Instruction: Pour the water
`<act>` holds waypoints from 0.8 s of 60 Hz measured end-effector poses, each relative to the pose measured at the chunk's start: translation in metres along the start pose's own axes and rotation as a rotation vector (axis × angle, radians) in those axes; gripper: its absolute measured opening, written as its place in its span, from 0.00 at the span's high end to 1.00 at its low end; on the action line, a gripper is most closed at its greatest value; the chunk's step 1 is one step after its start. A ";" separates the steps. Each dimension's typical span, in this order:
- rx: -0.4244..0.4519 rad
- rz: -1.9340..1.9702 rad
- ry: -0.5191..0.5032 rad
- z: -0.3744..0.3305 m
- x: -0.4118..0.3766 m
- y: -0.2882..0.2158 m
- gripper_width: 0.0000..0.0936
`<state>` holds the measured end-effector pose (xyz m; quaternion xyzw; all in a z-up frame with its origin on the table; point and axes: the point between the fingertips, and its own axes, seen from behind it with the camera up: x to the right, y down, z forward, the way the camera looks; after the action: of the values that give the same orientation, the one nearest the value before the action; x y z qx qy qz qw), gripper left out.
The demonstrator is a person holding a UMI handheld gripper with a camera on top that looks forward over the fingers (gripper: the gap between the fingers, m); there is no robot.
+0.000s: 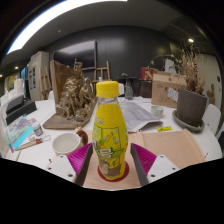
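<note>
Jaws flanking upright bottle, gaps unclear

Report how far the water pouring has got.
Done: the hand-held gripper is lined up, its fingers open around the yellow-capped bottle, which stands upright on the table. In hand: closing for the grasp. Left: uncapping if needed, lifting, and pouring, perhaps into the white cup beside it.
</note>
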<state>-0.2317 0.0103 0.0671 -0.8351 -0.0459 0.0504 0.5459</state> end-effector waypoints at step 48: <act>-0.162 -0.033 0.241 -0.296 -0.099 -0.050 0.08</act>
<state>-0.2912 -0.2513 0.2344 -0.8754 0.0025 -0.0632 0.4792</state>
